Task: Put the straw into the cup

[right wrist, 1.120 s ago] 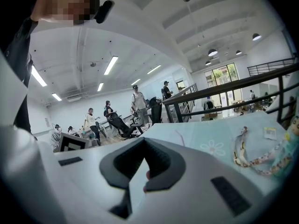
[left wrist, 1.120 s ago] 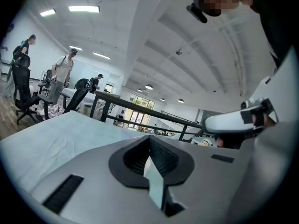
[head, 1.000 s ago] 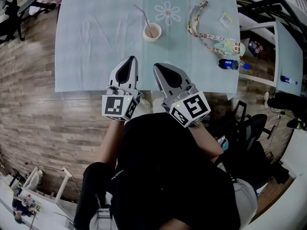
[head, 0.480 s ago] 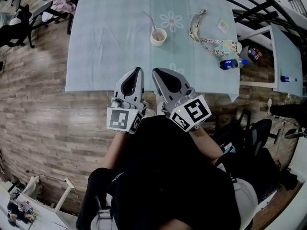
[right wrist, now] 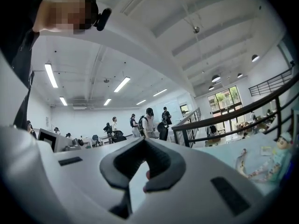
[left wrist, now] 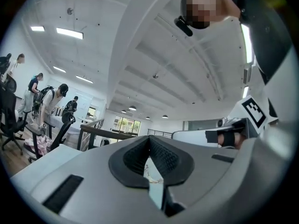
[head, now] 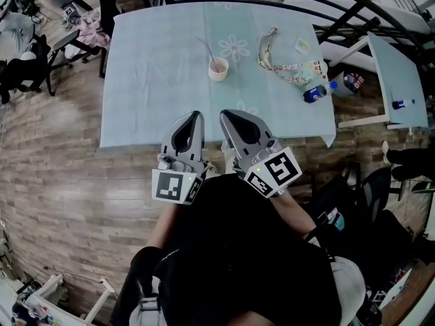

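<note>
At the near edge of the worktop (head: pixel 146 111), the left claw (head: pixel 196 115) and the right claw (head: pixel 225 115) hang side by side, each pressed together on nothing. The cup (head: pixel 218 68) stands well apart from both, straight ahead near the middle, about as close to one as the other. The straw (head: pixel 204 47) already sits in it, leaning up toward the far left, so I'd judge the job done.
</note>
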`<state>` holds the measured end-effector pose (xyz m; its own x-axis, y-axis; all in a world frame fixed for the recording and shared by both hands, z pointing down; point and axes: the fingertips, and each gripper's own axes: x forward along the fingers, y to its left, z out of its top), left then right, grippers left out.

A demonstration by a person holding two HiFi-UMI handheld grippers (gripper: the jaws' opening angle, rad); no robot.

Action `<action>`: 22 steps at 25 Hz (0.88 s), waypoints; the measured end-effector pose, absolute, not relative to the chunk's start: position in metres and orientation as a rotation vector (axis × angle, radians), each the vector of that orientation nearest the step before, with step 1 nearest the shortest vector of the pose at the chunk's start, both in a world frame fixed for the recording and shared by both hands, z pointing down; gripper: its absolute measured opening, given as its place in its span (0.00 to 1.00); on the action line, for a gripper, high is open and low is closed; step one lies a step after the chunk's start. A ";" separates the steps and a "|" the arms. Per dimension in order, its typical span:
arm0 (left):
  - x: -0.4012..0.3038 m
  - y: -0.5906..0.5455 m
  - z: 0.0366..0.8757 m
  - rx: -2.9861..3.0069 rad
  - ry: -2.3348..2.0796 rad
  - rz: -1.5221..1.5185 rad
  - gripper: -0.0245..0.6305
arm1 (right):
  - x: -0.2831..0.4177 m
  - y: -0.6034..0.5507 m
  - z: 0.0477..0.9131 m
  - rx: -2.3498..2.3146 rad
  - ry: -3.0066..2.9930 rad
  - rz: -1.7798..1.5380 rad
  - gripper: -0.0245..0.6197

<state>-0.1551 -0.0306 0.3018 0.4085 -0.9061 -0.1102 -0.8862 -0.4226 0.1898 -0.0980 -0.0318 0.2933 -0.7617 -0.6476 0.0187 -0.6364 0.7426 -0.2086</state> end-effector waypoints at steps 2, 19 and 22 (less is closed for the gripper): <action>-0.149 -0.025 0.293 2.582 -1.618 -0.311 0.06 | -0.092 -0.025 0.287 -1.068 2.868 -0.290 0.05; -0.132 -0.018 0.286 2.619 -1.624 -0.328 0.06 | -0.085 -0.015 0.272 -0.949 2.887 -0.216 0.05; -0.131 -0.020 0.289 2.610 -1.630 -0.299 0.06 | -0.083 -0.018 0.273 -0.952 2.889 -0.215 0.05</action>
<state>-0.1312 -0.0203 0.2893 0.4258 -0.8944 -0.1369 -0.8848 -0.4432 0.1437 -0.0831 -0.0177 0.2732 -0.8013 -0.5967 -0.0437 -0.5836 0.7957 -0.1623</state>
